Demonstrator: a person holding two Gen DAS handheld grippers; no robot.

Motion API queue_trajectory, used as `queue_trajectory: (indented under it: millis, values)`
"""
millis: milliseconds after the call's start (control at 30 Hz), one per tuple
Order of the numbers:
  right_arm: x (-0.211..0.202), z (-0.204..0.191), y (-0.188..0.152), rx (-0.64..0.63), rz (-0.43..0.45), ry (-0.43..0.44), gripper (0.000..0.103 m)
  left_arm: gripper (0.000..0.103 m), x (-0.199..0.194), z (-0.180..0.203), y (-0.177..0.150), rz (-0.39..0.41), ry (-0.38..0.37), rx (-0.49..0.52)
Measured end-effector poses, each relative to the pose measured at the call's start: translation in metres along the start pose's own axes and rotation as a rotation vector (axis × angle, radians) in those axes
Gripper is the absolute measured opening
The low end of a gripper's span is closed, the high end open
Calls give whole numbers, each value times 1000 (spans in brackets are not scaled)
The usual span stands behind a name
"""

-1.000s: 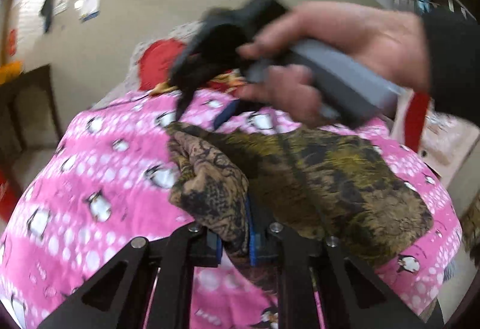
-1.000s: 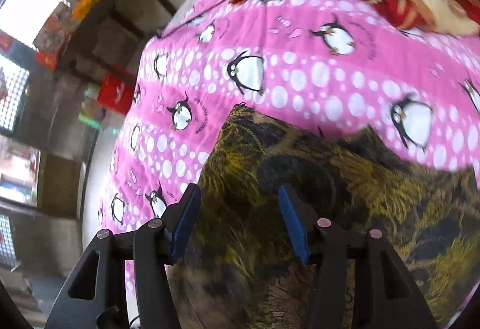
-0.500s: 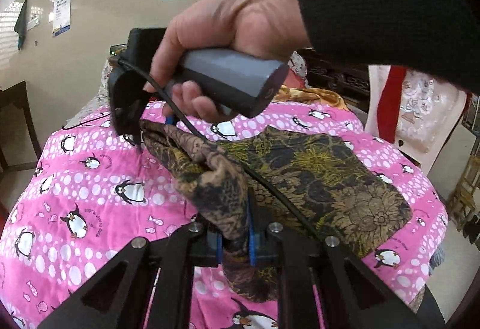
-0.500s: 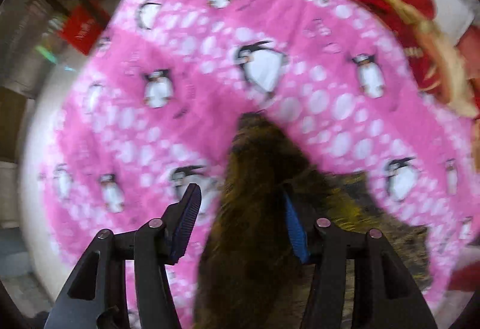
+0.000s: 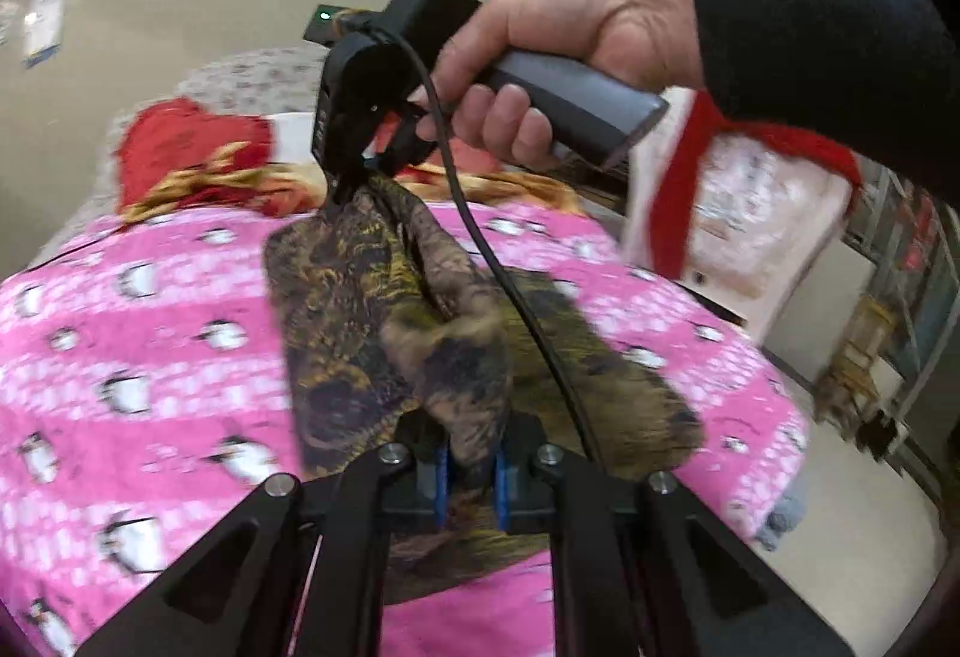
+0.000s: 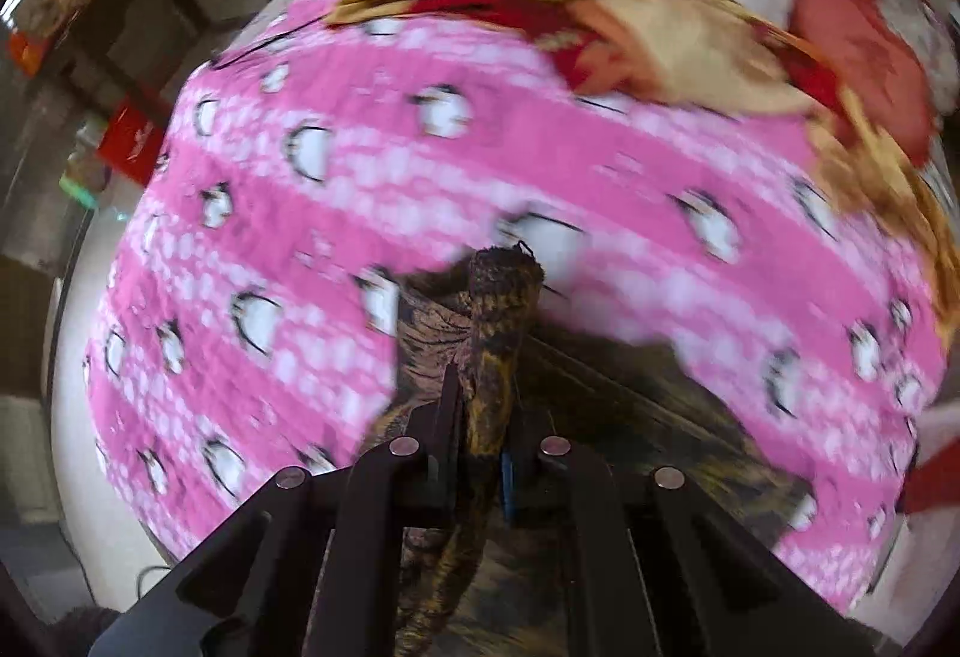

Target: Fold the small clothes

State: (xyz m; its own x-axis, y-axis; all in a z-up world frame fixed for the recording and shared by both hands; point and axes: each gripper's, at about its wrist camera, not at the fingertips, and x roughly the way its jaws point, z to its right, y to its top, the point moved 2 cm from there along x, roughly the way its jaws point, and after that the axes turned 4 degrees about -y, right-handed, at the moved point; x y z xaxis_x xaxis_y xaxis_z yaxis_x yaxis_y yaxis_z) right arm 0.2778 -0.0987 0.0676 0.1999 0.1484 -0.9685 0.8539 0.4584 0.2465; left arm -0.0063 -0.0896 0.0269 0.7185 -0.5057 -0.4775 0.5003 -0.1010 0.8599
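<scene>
While both claws had a grip, the fold itself wasn't done yet. Left claw (image 5: 471, 483) was clamped on one bunched corner of the dark gold-print garment (image 5: 360, 309); right claw (image 6: 480, 453) had just closed on another corner, cloth pinched betw. its pads. Rest of garment hung below/ahead of the claws, partly draped on the pink penguin blanket (image 5: 150, 309) on the bed. Left to do, imo: carry edge over, lay flat, release.

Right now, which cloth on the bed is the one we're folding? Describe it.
Find the pink penguin-print blanket covering the bed. On it lies a dark brown-and-gold patterned garment, pinched by both claws. Unlike the red-and-gold bedding bunched behind, it is dull and partly lifted.
</scene>
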Motion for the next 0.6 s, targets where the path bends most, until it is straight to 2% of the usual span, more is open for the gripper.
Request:
queue_trajectory:
  millis: [133,300,433,600]
  values:
    - [-9,55,-29,53,-5,-30,5,8,30,53,4,-36,-77,79]
    - [-2,116,-67,102,-15,-37,5,8,68,95,-1,-101,-143,106]
    - [16,150,-88,130,-26,-40,5,8,101,119,-13,-176,-151,128]
    - [46,175,-107,155,5,-43,7,8,126,125,-31,-258,-148,115]
